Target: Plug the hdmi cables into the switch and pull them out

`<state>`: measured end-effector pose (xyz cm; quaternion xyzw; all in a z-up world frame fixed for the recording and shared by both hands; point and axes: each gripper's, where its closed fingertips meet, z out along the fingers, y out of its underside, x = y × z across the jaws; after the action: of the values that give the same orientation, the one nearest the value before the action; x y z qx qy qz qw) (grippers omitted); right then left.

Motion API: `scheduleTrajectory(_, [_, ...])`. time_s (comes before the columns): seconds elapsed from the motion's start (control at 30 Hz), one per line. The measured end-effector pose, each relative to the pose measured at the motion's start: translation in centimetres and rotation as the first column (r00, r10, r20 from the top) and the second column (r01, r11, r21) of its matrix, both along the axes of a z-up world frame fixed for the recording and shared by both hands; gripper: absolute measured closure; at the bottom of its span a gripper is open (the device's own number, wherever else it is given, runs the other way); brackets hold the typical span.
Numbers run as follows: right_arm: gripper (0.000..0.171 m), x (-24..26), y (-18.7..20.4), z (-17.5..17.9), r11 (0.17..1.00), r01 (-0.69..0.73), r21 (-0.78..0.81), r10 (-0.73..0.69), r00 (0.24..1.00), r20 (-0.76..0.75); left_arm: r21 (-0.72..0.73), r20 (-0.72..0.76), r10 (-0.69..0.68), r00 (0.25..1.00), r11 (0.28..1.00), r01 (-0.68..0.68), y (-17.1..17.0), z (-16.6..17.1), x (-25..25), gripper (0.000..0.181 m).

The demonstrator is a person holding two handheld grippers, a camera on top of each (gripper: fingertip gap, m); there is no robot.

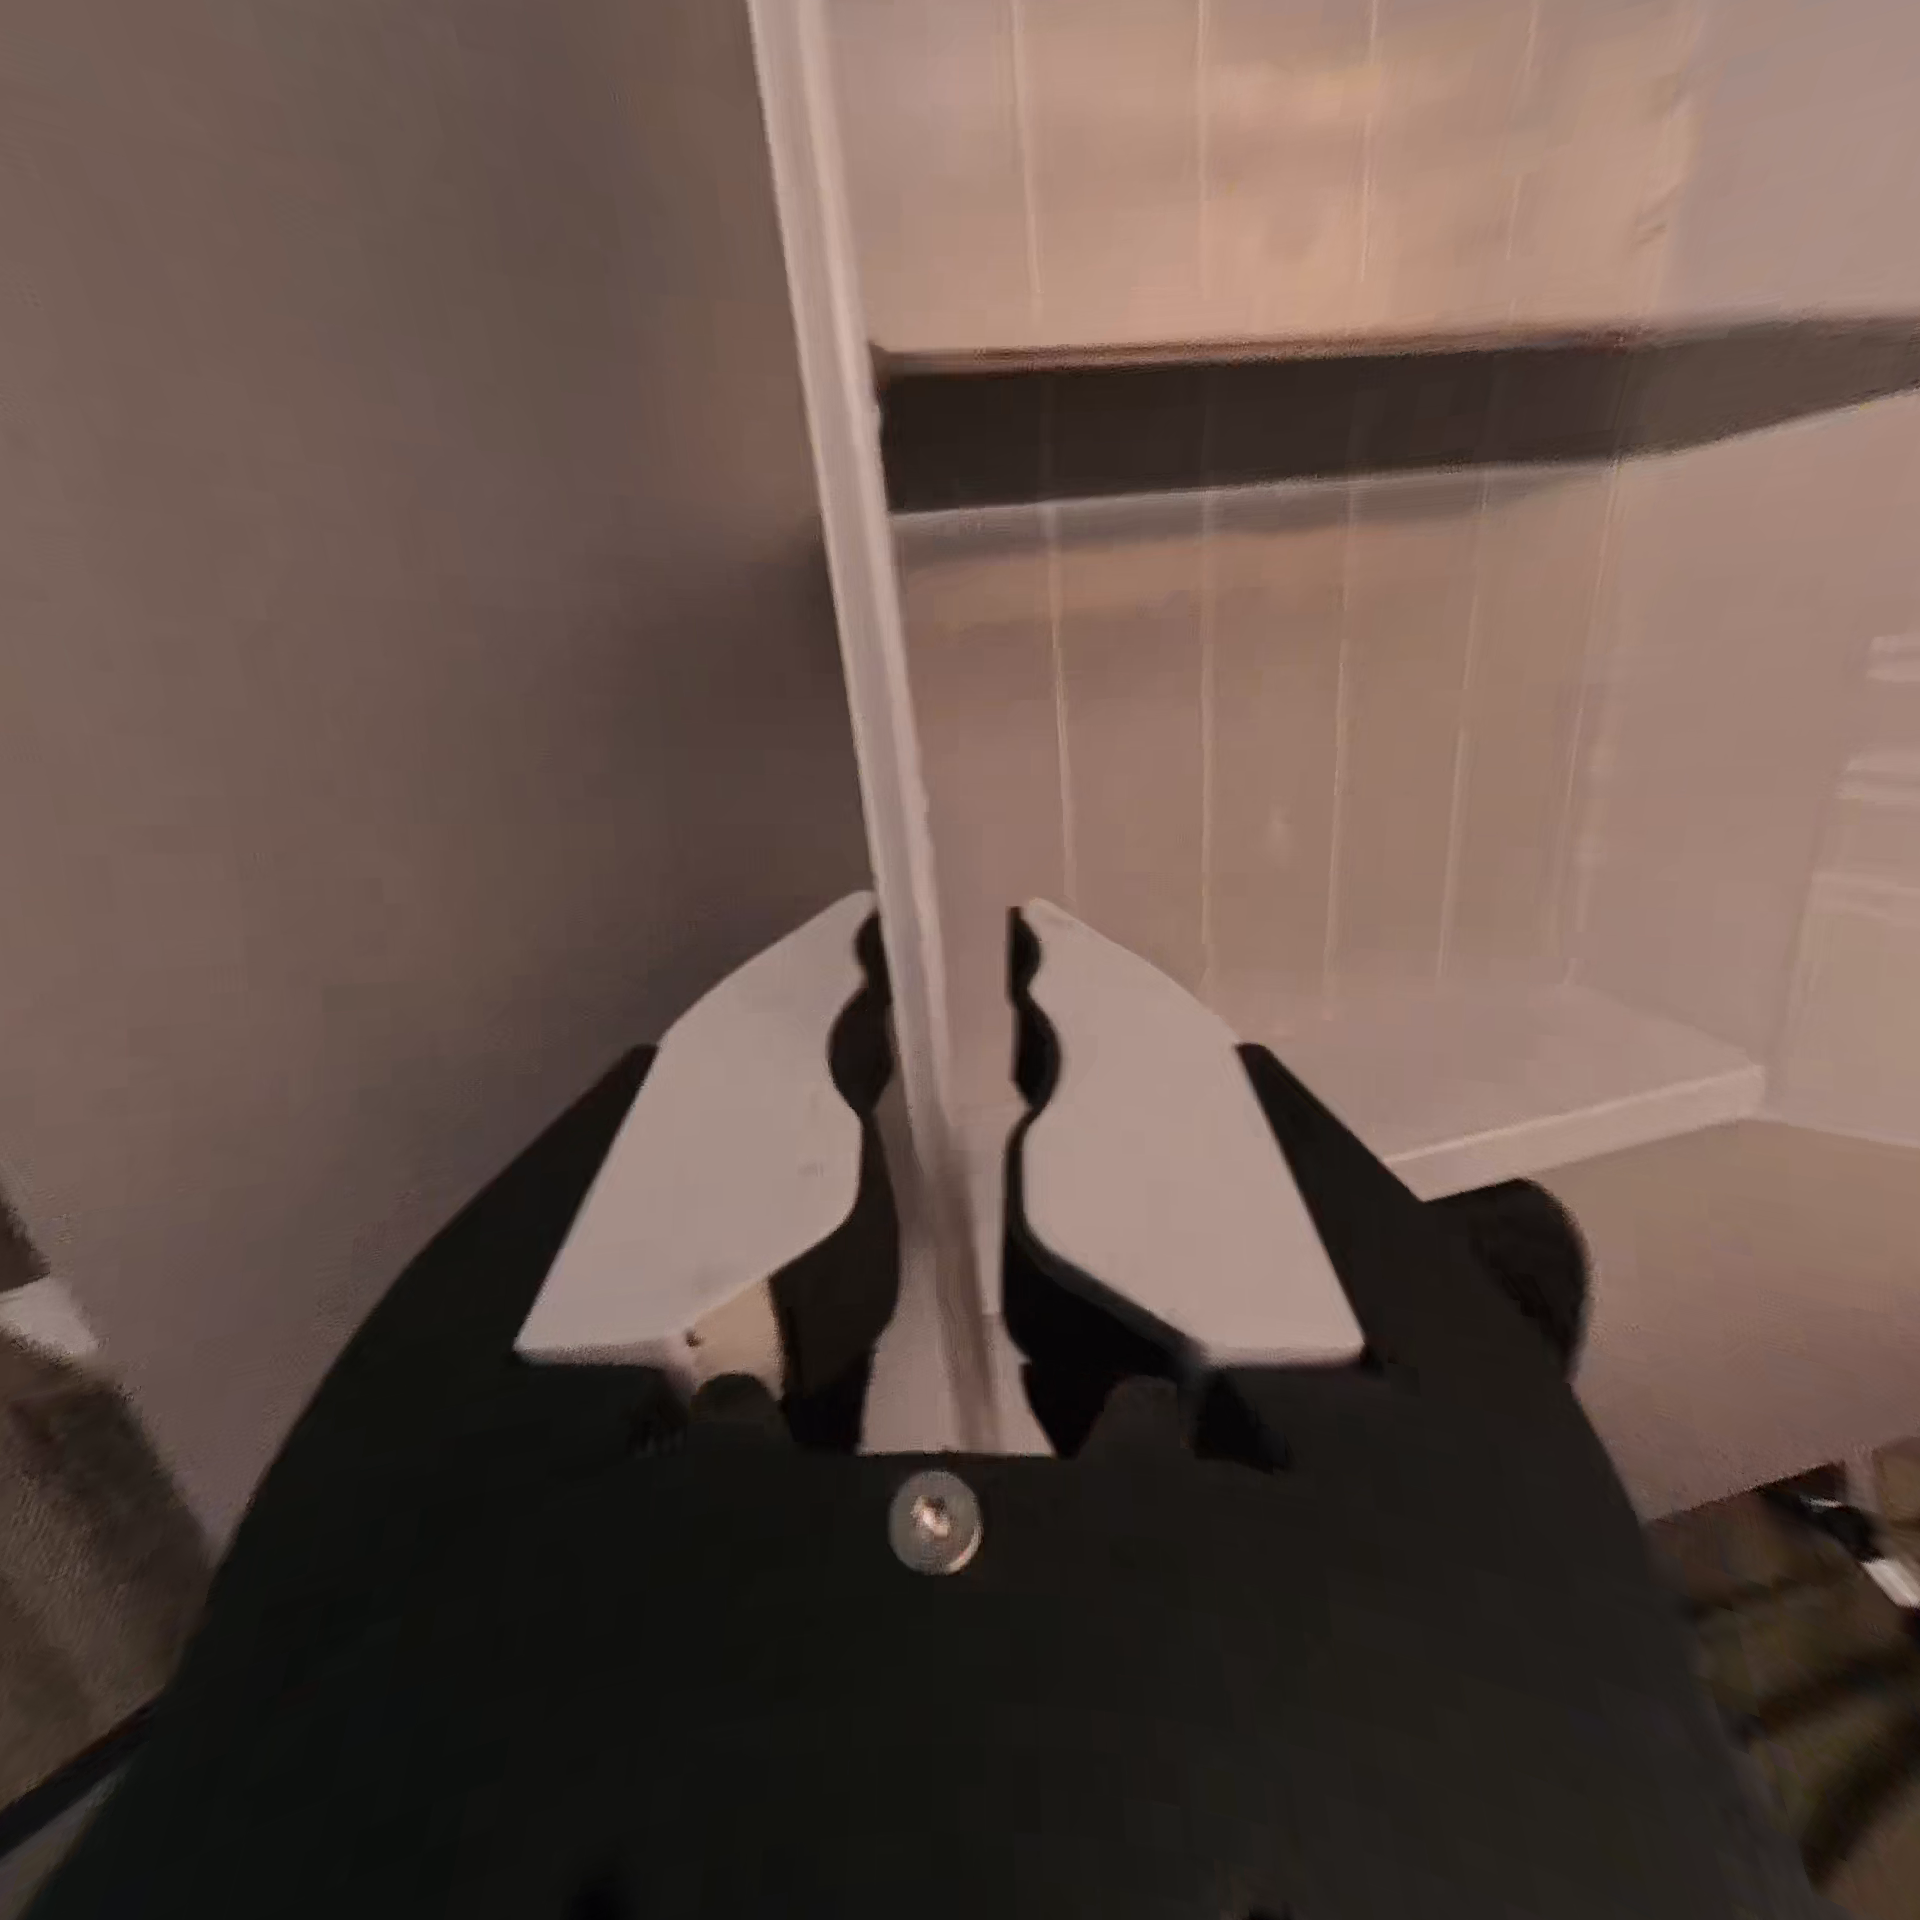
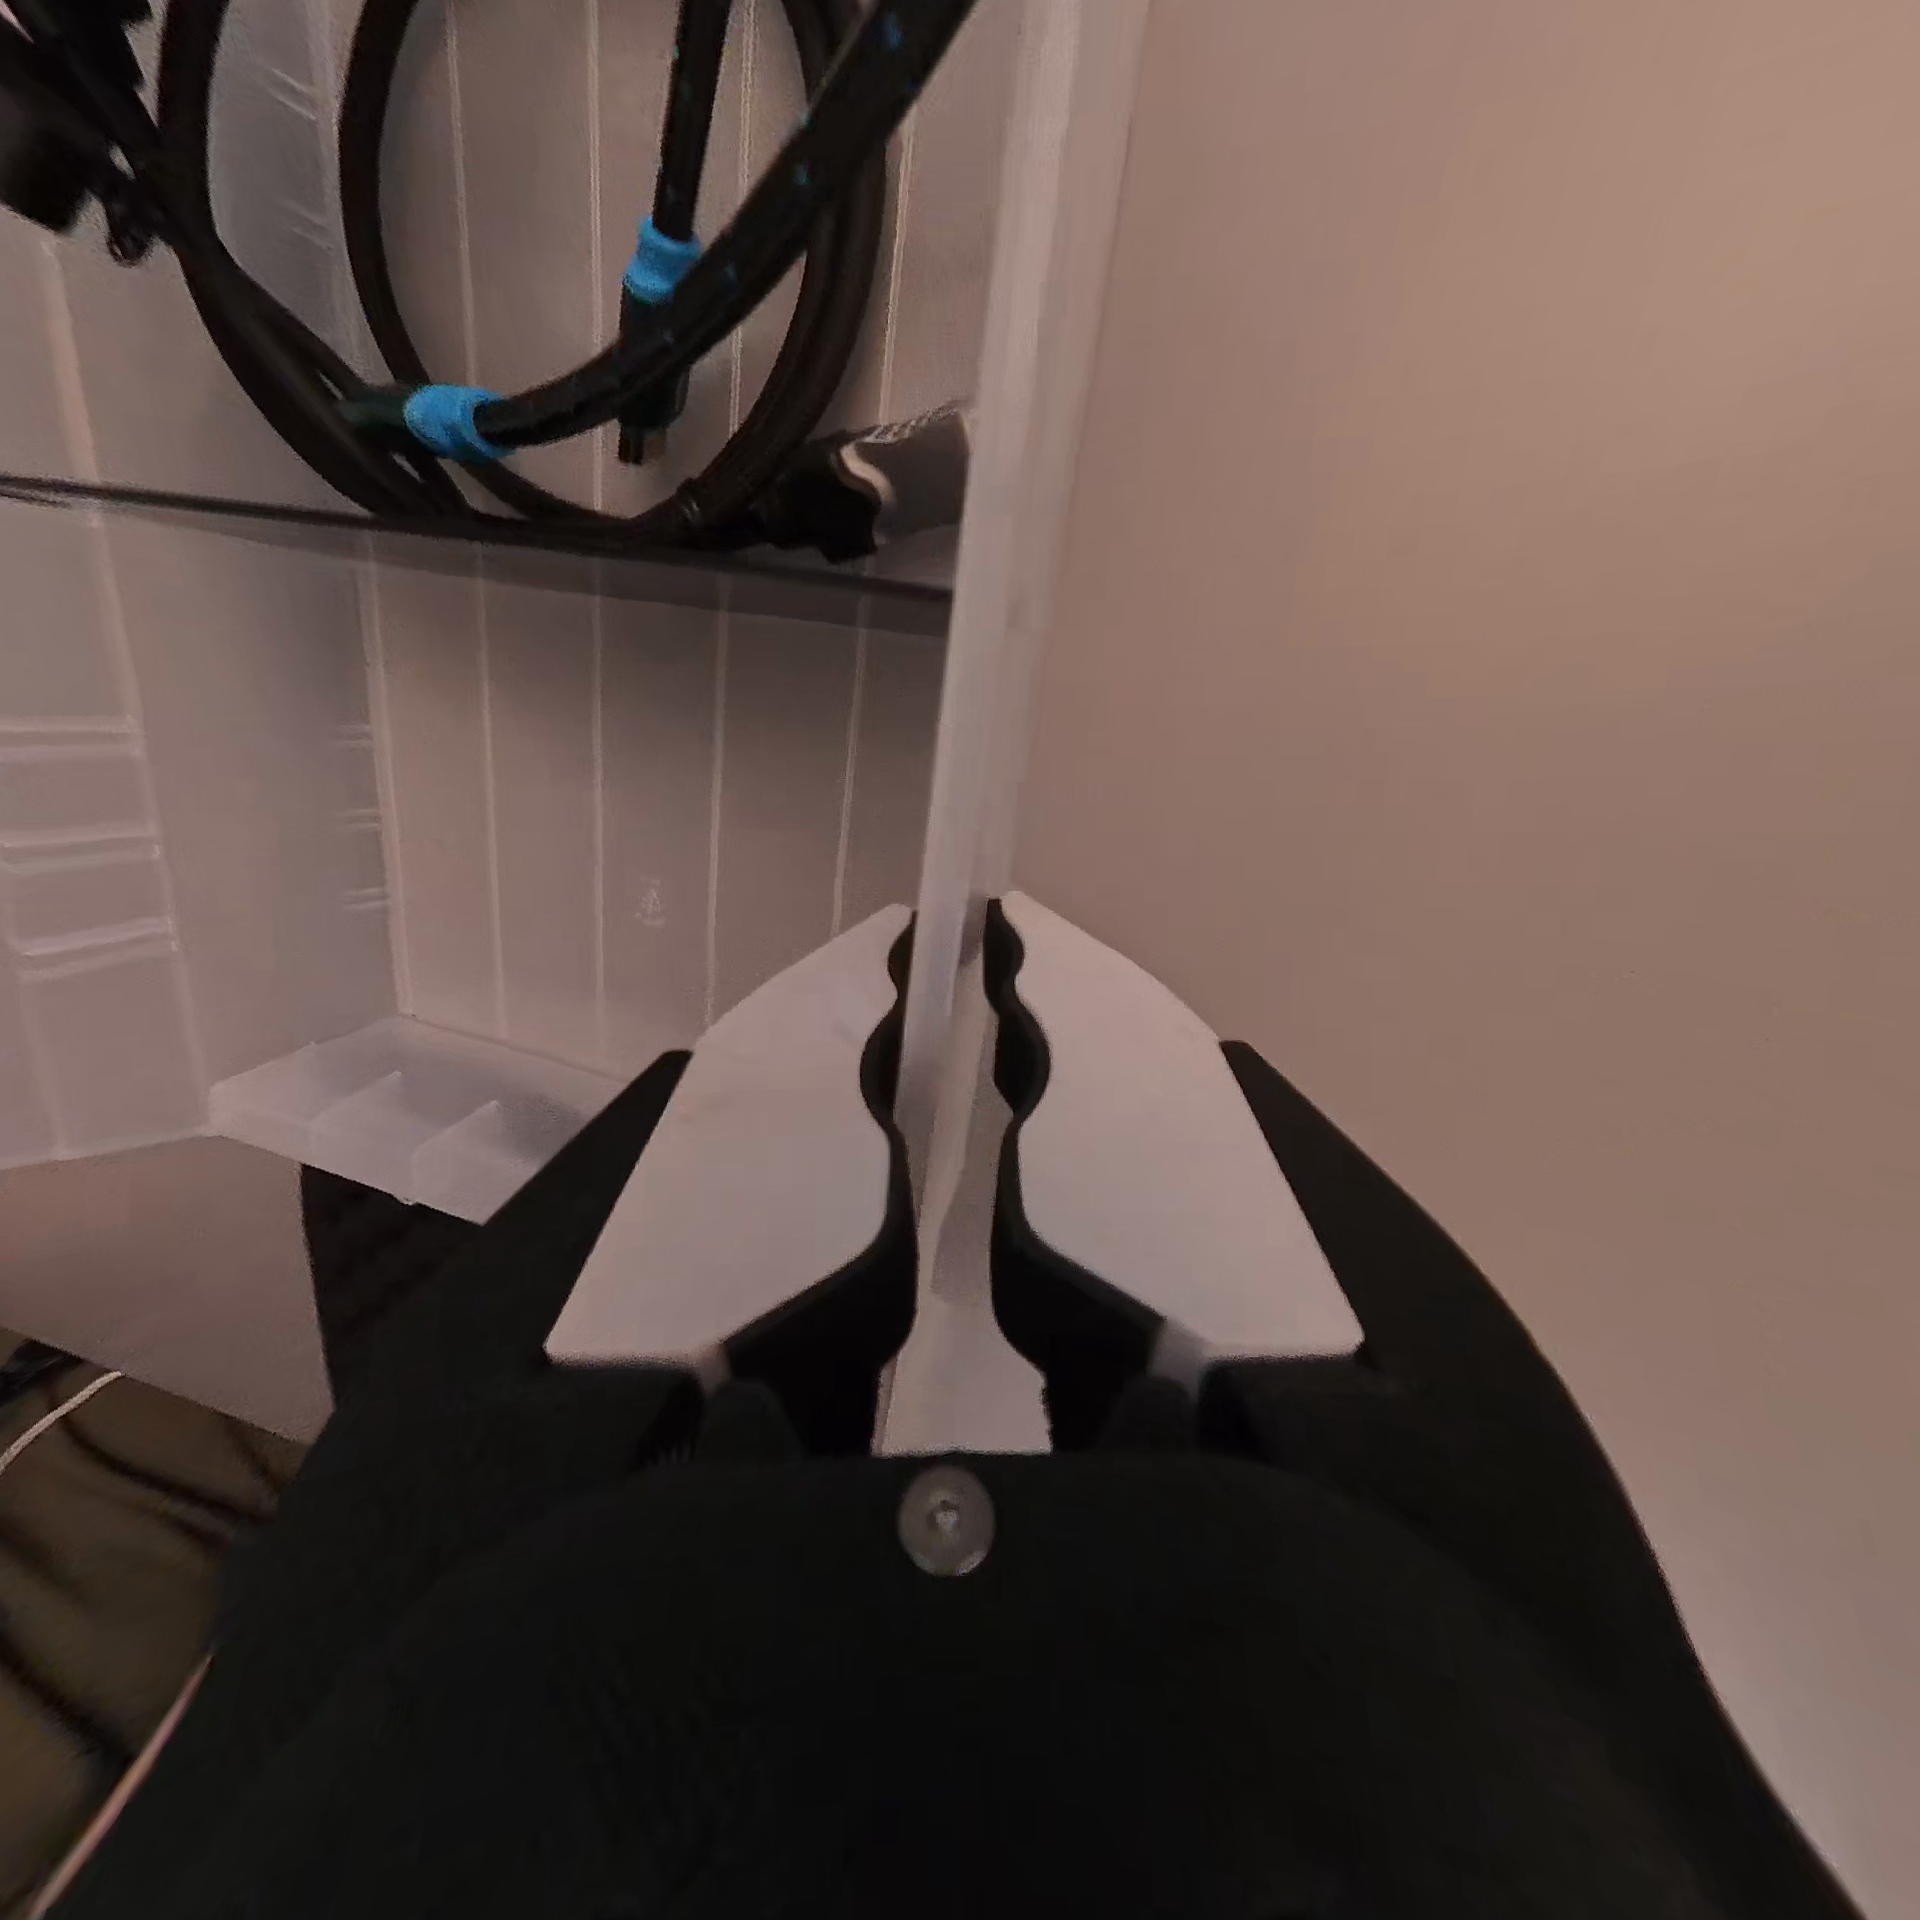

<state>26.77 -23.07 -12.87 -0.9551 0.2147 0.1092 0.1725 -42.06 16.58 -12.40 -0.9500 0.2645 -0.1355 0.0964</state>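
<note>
Both grippers on opposite rims of a clear plastic bin (image 2: 623, 790), seemingly to carry or steady it: right gripper (image 2: 951, 914) clamped on the right rim (image 2: 997, 665), left gripper (image 1: 940, 925) slightly parted around the left rim (image 1: 842, 582), contact unclear. HDMI cables (image 2: 520, 416) coiled inside, blue-banded. Switch (image 2: 47, 156) possibly the dark shape cut off top left; everything motion-blurred.

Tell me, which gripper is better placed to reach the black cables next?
Right, probably: the black cables show only beside the right gripper, which clamps the bin's rim. The left gripper sees none.
</note>
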Motion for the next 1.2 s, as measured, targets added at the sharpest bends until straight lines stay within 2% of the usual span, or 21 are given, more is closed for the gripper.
scheduleTrajectory(0.07, [0.161, -0.5, -0.1, -0.1, 0.998, -0.047, -0.034, 0.048, 0.999, 0.02, 0.02, -0.122, -0.103, 0.987, 0.994, 0.106, -0.4, -0.4, -0.4, 0.172])
scheduleTrajectory(0.13, [0.161, -1.1, 0.1, -0.1, 0.994, -0.086, -0.068, 0.089, 0.995, 0.034, 0.014, -0.203, -0.204, 0.958, 0.977, 0.211, -1.3, -0.4, 0.3, 0.167])
scheduleTrajectory(0.2, [0.163, -1.5, 0.3, -0.1, 0.989, -0.087, -0.119, 0.093, 0.995, 0.043, -0.047, -0.172, -0.227, 0.958, 0.974, 0.222, -2.4, -0.4, 2.1, 0.168])
scheduleTrajectory(0.33, [0.163, -3.1, 1.3, 0.0, 0.976, -0.123, -0.181, 0.131, 0.991, 0.031, -0.081, -0.22, -0.298, 0.929, 0.955, 0.287, -3.3, -0.5, 5.4, 0.168])
scheduleTrajectory(0.6, [0.161, -6.9, 3.6, 0.1, 0.94, -0.245, -0.236, 0.252, 0.968, -0.002, -0.174, -0.333, -0.418, 0.845, 0.908, 0.381, -7.7, -0.5, 11.5, 0.153])
scheduleTrajectory(0.87, [0.156, -10.0, 4.9, 0.4, 0.913, -0.318, -0.255, 0.314, 0.948, -0.055, -0.268, -0.35, -0.505, 0.789, 0.861, 0.432, -12.2, -0.2, 13.7, 0.143])
scheduleTrajectory(0.93, [0.155, -9.9, 5.1, 0.9, 0.923, -0.3, -0.241, 0.296, 0.954, -0.051, -0.242, -0.328, -0.492, 0.807, 0.869, 0.431, -12.4, 0.4, 14.2, 0.152])
scheduleTrajectory(1.03, [0.151, -8.9, 5.5, 2.7, 0.963, -0.206, -0.174, 0.21, 0.978, 0.003, -0.13, -0.31, -0.461, 0.831, 0.887, 0.443, -12.0, 2.4, 14.8, 0.15])
scheduleTrajectory(1.13, [0.147, -7.9, 5.3, 6.1, 0.989, -0.106, -0.103, 0.12, 0.983, 0.142, -0.017, -0.298, -0.454, 0.84, 0.882, 0.471, -11.9, 4.8, 14.9, 0.147])
scheduleTrajectory(1.2, [0.145, -8.2, 5.9, 9.5, 0.995, -0.097, -0.005, 0.095, 0.959, 0.268, 0.077, -0.299, -0.435, 0.849, 0.876, 0.476, -11.7, 6.5, 14.9, 0.147])
